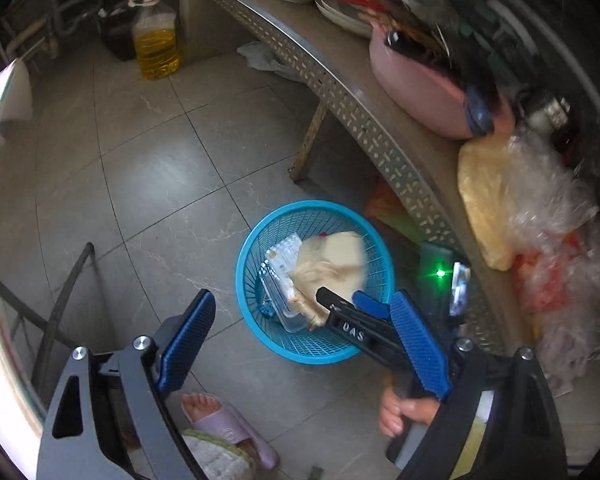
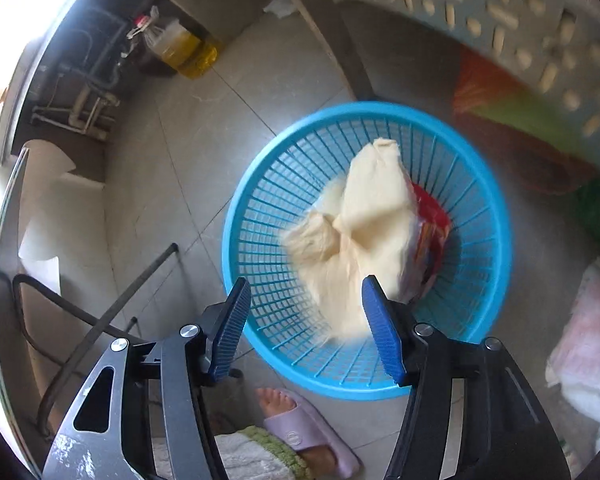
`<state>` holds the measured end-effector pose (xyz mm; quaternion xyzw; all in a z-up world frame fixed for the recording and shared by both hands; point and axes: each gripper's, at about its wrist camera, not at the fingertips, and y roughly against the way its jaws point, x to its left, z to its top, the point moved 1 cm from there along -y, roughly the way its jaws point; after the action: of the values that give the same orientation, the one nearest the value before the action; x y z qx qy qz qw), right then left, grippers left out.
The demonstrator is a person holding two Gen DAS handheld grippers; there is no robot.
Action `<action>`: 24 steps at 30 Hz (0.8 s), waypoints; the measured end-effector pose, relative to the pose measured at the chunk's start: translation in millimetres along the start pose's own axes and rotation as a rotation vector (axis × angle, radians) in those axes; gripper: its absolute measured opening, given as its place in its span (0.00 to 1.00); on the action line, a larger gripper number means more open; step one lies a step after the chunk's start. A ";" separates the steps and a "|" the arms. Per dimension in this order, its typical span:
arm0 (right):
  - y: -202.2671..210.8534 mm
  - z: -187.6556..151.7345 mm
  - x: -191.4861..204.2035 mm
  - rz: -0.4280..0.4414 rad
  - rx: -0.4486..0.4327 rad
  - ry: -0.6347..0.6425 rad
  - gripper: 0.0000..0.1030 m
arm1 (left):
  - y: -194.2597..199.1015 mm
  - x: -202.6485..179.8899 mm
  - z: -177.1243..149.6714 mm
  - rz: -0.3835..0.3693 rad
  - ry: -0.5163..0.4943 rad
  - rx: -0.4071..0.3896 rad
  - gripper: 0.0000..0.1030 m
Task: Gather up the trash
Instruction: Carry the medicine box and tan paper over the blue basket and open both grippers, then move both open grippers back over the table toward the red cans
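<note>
Both my claws gape apart: right gripper (image 2: 306, 328) holds nothing, left gripper (image 1: 304, 344) idle beside it. Just ahead of my right fingertips the cream bag (image 2: 360, 236) drops, blurred, into the blue basket (image 2: 496, 216). I'd judge it best to stay centred over the rim until it settles.

A basket (image 1: 260, 236) sits on the floor beside the table (image 1: 384, 128), a crumpled bag (image 2: 364, 232) inside it.

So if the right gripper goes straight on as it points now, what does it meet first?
Probably the cream-coloured bag over the blue basket; the right gripper is open and aims at it. Depth is unclear.
</note>
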<state>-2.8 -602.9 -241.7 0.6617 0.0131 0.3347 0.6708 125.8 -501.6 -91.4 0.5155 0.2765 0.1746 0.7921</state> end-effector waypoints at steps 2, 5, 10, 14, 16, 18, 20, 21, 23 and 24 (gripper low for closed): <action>6.1 -3.4 -4.7 0.030 -0.026 -0.018 0.59 | 12.6 6.3 -1.2 -0.011 0.020 -0.021 0.85; 15.3 -8.4 -10.3 0.041 -0.062 -0.035 0.60 | 32.6 12.6 -3.6 0.002 0.036 -0.063 0.85; 35.4 -16.7 -9.0 0.057 -0.107 -0.037 0.60 | 69.4 19.7 -13.8 0.020 0.038 -0.128 0.85; 53.7 -30.0 1.0 0.093 -0.138 -0.017 0.62 | 97.5 25.4 -29.8 0.007 0.038 -0.166 0.85; 61.8 -37.2 6.5 0.107 -0.150 0.001 0.62 | 111.4 29.9 -39.8 0.011 0.033 -0.187 0.85; 69.1 -44.8 13.4 0.113 -0.158 0.020 0.62 | 123.1 32.4 -51.0 0.016 0.028 -0.206 0.85; 77.7 -52.4 21.6 0.132 -0.166 0.039 0.62 | 135.4 37.9 -62.6 0.020 0.026 -0.223 0.85; 80.9 -54.6 24.6 0.141 -0.170 0.045 0.62 | 141.5 41.0 -68.1 0.023 0.027 -0.231 0.85; 89.0 -61.1 32.9 0.159 -0.175 0.060 0.63 | 153.7 47.9 -78.7 0.035 0.032 -0.246 0.85; 93.6 -64.0 37.6 0.170 -0.177 0.068 0.64 | 159.4 51.2 -84.3 0.040 0.034 -0.254 0.85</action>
<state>-43.6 -538.4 -149.7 0.5869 -0.0499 0.4125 0.6949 115.2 -347.2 14.4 0.4134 0.2553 0.2329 0.8424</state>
